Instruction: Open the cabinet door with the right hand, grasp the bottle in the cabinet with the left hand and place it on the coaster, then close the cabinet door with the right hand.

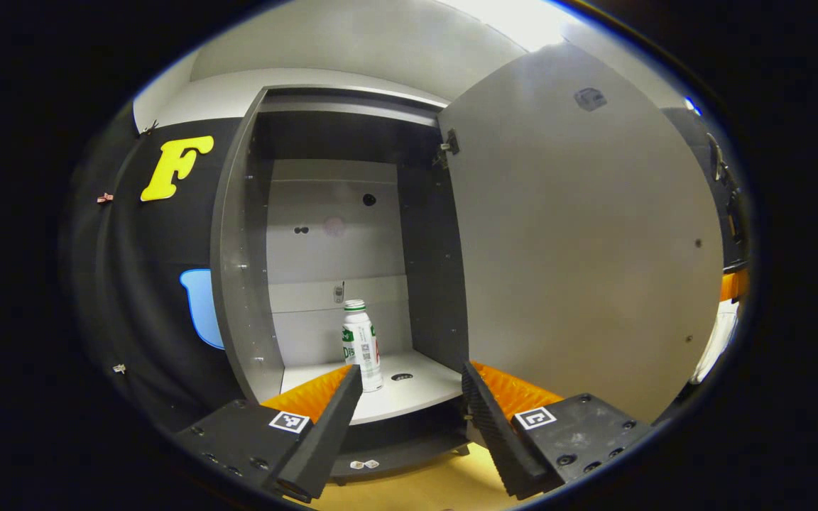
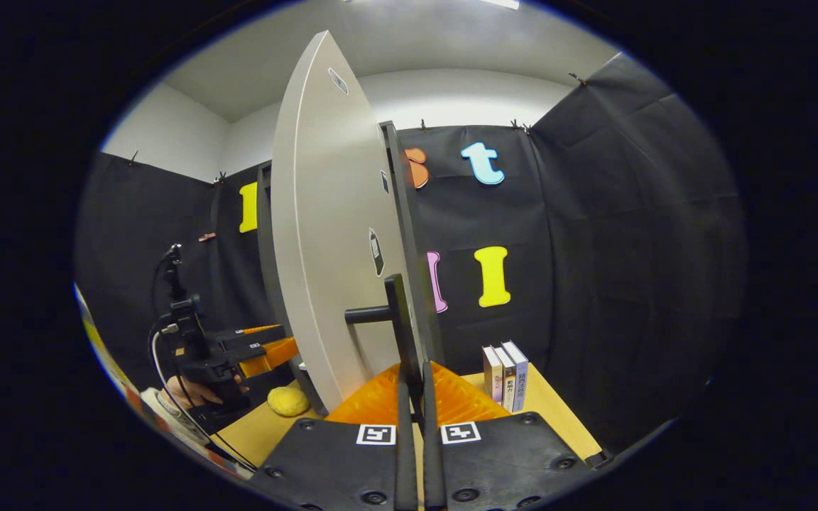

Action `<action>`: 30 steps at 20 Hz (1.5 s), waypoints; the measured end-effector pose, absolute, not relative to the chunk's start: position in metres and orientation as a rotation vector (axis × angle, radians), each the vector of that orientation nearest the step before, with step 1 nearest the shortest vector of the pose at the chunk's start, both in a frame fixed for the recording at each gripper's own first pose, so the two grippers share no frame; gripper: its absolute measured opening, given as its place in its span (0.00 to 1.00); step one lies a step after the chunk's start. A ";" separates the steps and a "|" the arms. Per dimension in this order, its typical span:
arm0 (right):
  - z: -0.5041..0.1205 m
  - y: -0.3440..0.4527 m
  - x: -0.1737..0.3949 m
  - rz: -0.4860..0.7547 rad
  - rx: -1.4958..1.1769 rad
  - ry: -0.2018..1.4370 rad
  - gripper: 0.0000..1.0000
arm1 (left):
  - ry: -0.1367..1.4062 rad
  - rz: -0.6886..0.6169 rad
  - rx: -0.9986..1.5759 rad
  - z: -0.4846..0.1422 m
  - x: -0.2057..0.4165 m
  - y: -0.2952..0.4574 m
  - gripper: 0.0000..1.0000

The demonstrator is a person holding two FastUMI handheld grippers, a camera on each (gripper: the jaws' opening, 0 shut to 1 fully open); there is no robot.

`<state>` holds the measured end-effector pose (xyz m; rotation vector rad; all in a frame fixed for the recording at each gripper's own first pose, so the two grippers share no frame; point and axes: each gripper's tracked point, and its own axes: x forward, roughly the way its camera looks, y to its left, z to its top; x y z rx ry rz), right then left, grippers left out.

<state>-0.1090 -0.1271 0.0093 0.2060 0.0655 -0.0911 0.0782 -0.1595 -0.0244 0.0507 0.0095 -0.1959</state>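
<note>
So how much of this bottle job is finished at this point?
Done: the cabinet door stands open, with the right gripper shut on the door handle. In hand: the left gripper, fingers open, points at the bottle, which stands upright on the cabinet shelf, ungrasped. Left: grasping the bottle, setting it on the coaster, then closing the door.

Booth interior: black cloth walls (image 2: 593, 234) pinned below white upper walls (image 2: 451, 92) and a pale ceiling (image 1: 380, 35) with a bright lamp (image 1: 522, 18). Wooden counter (image 2: 551, 404) carries three upright books (image 2: 505, 376) at right.
</note>
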 end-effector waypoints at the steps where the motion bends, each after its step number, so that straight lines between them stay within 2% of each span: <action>1: 0.008 -0.130 -0.107 -0.096 0.193 0.069 0.08 | 0.002 -0.189 0.056 -0.023 0.089 -0.156 0.89; 2: 0.007 -0.133 -0.108 -0.103 0.183 0.072 0.08 | -0.008 -0.179 0.063 -0.023 0.107 -0.149 0.92; 3: 0.007 -0.132 -0.111 -0.106 0.183 0.075 0.08 | -0.015 -0.165 0.070 -0.023 0.123 -0.143 0.89; 5: 0.011 -0.128 -0.120 -0.098 0.204 0.074 0.08 | -0.021 -0.136 0.074 -0.024 0.153 -0.134 0.92; 6: 0.015 -0.127 -0.126 -0.096 0.214 0.068 0.08 | -0.020 -0.128 0.070 -0.027 0.170 -0.132 0.89; 7: 0.019 -0.130 -0.132 -0.112 0.214 0.059 0.09 | -0.018 -0.123 0.062 -0.030 0.186 -0.129 0.92; 8: 0.021 -0.133 -0.139 -0.135 0.208 0.056 0.09 | -0.013 -0.123 0.055 -0.035 0.204 -0.126 0.89; 10: 0.023 -0.142 -0.149 -0.193 0.198 0.052 0.08 | 0.005 -0.123 0.045 -0.047 0.236 -0.122 0.92; 11: 0.023 -0.148 -0.157 -0.228 0.195 0.051 0.08 | 0.016 -0.114 0.040 -0.053 0.252 -0.119 0.89; 12: 0.024 -0.153 -0.162 -0.266 0.194 0.051 0.08 | 0.028 -0.104 0.037 -0.061 0.267 -0.116 0.92; 13: 0.025 -0.158 -0.166 -0.294 0.194 0.051 0.08 | 0.038 -0.098 0.035 -0.067 0.278 -0.114 0.86; 14: 0.026 -0.160 -0.168 -0.317 0.194 0.048 0.08 | 0.045 -0.092 0.031 -0.073 0.290 -0.111 0.89; 20: 0.043 -0.163 -0.177 -0.369 0.215 -0.002 0.08 | 0.070 -0.106 0.047 -0.094 0.336 -0.108 0.89; 21: 0.045 -0.161 -0.176 -0.373 0.220 -0.009 0.08 | 0.074 -0.105 0.048 -0.096 0.342 -0.107 0.92; 22: 0.047 -0.160 -0.175 -0.377 0.223 -0.015 0.08 | 0.079 -0.103 0.052 -0.099 0.347 -0.106 0.89; 29: 0.050 -0.167 -0.172 -0.425 0.247 -0.019 0.08 | 0.088 -0.101 0.079 -0.109 0.365 -0.105 0.87; 30: 0.052 -0.165 -0.171 -0.417 0.249 -0.024 0.08 | 0.095 -0.128 0.070 -0.110 0.359 -0.111 0.75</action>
